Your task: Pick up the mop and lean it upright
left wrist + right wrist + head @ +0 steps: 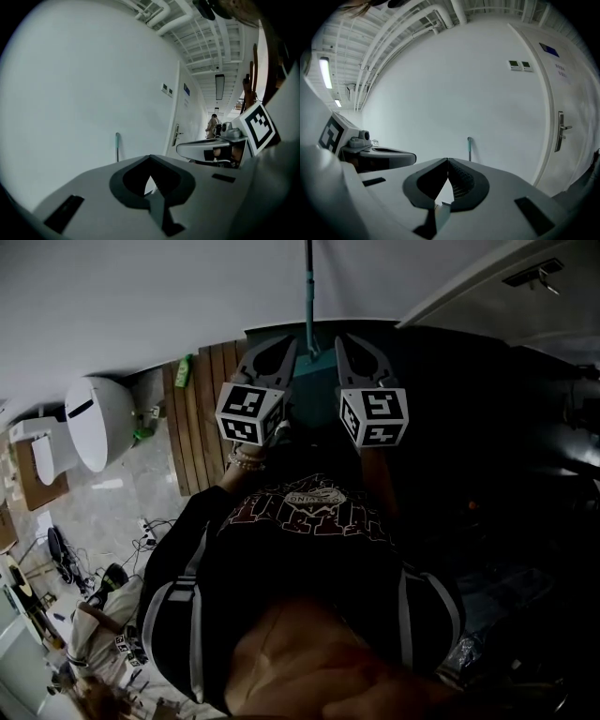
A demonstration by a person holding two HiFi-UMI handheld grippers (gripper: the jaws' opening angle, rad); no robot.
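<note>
Head view, looking down over the person's torso: the left gripper [150, 158] and right gripper [448, 160] are held side by side before a white wall [141, 296], each with its marker cube toward the camera. Both pairs of jaws are clenched tip to tip with nothing between them, as each gripper view shows. The mop [307, 287] is visible only as a thin pole with a teal upper section, standing upright against the wall beyond and between the two grippers and apart from both. Its head is hidden behind the grippers. It reappears as a short teal-topped rod in the left gripper view [117, 146] and the right gripper view [469, 148]. A door [561, 126] lies to the right. Judged from these views, the pole is stiff, light and smooth, with most weight low at the head. A grip is best taken on the shaft, with the jaws closed squarely across it to stop it sliding or swinging.
</note>
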